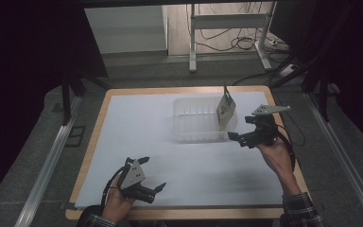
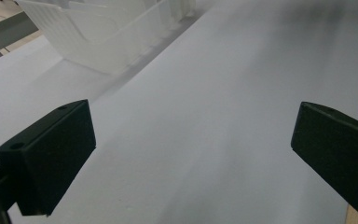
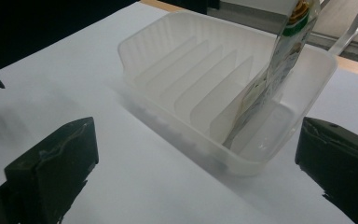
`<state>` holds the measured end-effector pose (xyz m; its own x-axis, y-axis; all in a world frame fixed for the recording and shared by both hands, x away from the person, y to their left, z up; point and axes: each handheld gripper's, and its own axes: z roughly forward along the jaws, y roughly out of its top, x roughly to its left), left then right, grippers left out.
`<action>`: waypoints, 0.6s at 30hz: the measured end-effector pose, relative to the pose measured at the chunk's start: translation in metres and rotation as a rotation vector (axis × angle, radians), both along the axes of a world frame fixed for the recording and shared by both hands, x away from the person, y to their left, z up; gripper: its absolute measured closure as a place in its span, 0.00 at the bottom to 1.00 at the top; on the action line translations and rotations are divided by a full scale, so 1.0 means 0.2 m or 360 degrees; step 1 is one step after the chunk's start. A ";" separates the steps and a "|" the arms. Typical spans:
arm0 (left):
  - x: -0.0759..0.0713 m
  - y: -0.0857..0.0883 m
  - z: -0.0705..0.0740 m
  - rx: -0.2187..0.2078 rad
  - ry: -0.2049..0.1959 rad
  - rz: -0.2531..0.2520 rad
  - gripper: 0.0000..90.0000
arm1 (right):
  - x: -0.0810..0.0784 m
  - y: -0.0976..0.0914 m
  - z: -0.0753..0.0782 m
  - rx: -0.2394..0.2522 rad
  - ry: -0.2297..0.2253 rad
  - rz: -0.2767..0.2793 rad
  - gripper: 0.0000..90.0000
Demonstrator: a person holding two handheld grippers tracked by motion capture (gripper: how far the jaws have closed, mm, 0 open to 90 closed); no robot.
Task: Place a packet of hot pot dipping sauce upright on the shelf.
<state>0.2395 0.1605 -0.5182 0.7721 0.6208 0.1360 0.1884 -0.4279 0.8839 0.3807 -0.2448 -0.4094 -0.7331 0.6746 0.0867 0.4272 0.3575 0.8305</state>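
— Left gripper (image 1: 152, 175)?
— Down at about 7 o'clock on the white table sheet (image 1: 137, 127), held low in the left hand (image 1: 118, 196). Jaws wide apart, clamped on nothing; bare sheet between them in the left gripper view (image 2: 193, 140).

— And right gripper (image 1: 234, 138)?
— Out at 3 o'clock, just beside the near right corner of the clear plastic rack (image 1: 196, 118), raised in the right hand (image 1: 276, 156). Jaws also spread wide, gripping nothing. Grey three-cornered plate on top, pointing toward 3 o'clock.

— Rack position?
— Around 1 o'clock on the sheet, resting flat. Translucent white, with upright dividers forming a row of slots, plain in the right gripper view (image 3: 214, 93). Same rack at 11 o'clock in the left gripper view (image 2: 107, 32), well apart from those jaws.

— Anything in it?
— One flat printed packet (image 1: 226, 109), standing on edge in the end slot at the rack's right, leaning slightly, top edge well above the rim. Green and pale printing visible close up (image 3: 272, 79); wording too small to read.

— Packet touching either gripper?
— No. Near the right one, between its jaws in line of sight only, clearly apart. Wooden table edge (image 1: 189, 90) framing the sheet; grey floor with cables beyond at 12 o'clock.
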 end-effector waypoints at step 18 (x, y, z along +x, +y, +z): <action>0.00 0.00 0.00 0.0004 0.0020 -0.0012 0.00 | -0.10 -0.04 -0.05 -0.0063 0.0014 0.0061 0.00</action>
<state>0.2397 0.1604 -0.5190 0.7782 0.6148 0.1279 0.1961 -0.4314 0.8806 0.3610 -0.2529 -0.4195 -0.7577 0.6491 0.0667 0.4196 0.4064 0.8117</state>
